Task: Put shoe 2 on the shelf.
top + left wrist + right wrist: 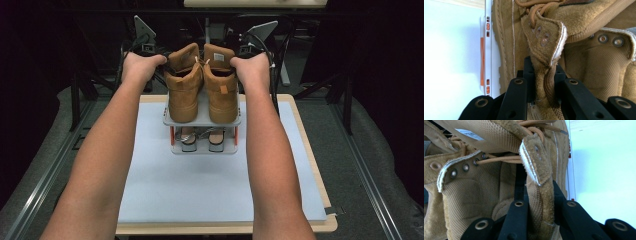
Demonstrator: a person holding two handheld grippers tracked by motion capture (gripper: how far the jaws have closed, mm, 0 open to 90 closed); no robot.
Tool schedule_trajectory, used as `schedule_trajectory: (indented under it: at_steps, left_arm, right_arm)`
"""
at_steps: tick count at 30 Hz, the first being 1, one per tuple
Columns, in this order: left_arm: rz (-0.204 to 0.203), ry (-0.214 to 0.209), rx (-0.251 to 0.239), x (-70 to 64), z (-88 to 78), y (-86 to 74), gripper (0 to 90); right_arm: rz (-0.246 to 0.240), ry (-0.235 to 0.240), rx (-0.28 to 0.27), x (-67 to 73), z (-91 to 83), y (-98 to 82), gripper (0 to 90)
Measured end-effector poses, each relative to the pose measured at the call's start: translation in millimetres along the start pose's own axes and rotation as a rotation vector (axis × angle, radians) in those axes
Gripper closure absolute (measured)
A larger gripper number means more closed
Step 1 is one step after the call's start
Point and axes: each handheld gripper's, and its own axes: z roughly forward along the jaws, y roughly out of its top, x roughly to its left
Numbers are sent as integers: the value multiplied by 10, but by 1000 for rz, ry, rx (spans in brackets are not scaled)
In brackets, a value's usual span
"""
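Tan suede: two high-top lace-up boots stand side by side on the top tier of a small grey two-tier plastic shoe rack (199,121) with orange posts, which sits on the pale blue mat of the wood-edged counter (150,200).

Left boot (183,85): in the high view the left hand (140,65) is at its collar, the left gripper (159,70) mostly hidden behind hand and boot. The left gripper view gives what the high view can't: black jaws clamped on the outer collar flap of that boot (544,75), suede and a lace pinched between them, eyelets just above, rack edge with orange post at far left.

Lower tier: a pair of smaller shoes (202,139), grey-white, detail too small to tell.

Right boot (220,85): right hand (252,67) at its collar in the high view, the right gripper (239,67) behind it. The right gripper view shows its jaws shut tight on the collar flap of this boot (541,202), mesh lining and white tongue label (469,134) visible, pale mat at right.

Both boot soles rest on the rack top in the high view.
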Motion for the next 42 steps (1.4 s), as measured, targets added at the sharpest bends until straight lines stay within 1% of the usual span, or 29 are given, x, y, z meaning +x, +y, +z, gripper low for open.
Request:
schedule_trajectory:
  at_steps: [2,4,6,7,8,9,10,11,13,18,19,20,22,23,25,27,29,31,34,37,42]
  left_arm:
    - [-10,-1,-7,-9,8,-3,799]
    - [5,-2,8,3,12,-9,797]
    - [4,8,5,-14,35,-28,792]
    - [7,15,7,-25,37,-35,791]
    - [25,23,12,-29,40,-42,788]
    - [29,32,17,-38,45,-48,786]
    - [22,36,15,-51,53,-52,782]
    - [24,37,14,-54,52,-55,780]
    - [40,40,17,-45,48,-65,774]
    - [41,37,14,-55,58,-60,728]
    - [42,38,17,-54,62,-57,723]
    - [48,39,23,-48,61,-54,712]
    - [43,43,19,-55,67,-52,699]
    - [43,43,21,-55,72,-52,685]
    - [45,45,25,-53,73,-51,669]
    - [54,45,38,-41,63,-48,658]
    - [67,46,40,-39,61,-52,649]
    - [67,49,26,-52,66,-58,641]
    - [66,51,20,-58,67,-62,641]
    - [62,51,21,-52,55,-62,618]
    - [68,60,7,-55,33,-72,586]
  right_arm:
    - [2,8,11,-15,5,1,805]
    - [1,12,15,-25,9,-5,800]
    - [-1,10,25,-33,19,-13,790]
    - [-5,3,32,-30,20,-19,784]
    - [-12,-1,39,-27,21,-24,780]
    - [-22,-8,34,-18,30,-34,778]
    - [-31,-23,34,1,30,-46,776]
    - [-36,-26,31,11,29,-53,775]
    - [-51,-49,22,37,29,-73,772]
    - [-63,-66,21,53,30,-78,747]
    - [-64,-74,11,63,36,-83,742]
    - [-76,-87,14,69,38,-84,735]
    - [-81,-95,15,85,39,-87,726]
    - [-75,-91,9,93,42,-87,715]
    - [-74,-86,15,95,37,-86,695]
    - [-76,-89,23,99,29,-86,690]
    - [-80,-93,34,103,22,-88,665]
    - [-83,-96,29,109,16,-91,648]
    - [-92,-102,45,124,-3,-98,648]
    - [-102,-107,46,145,-15,-104,633]
    - [-109,-110,43,146,-22,-101,619]
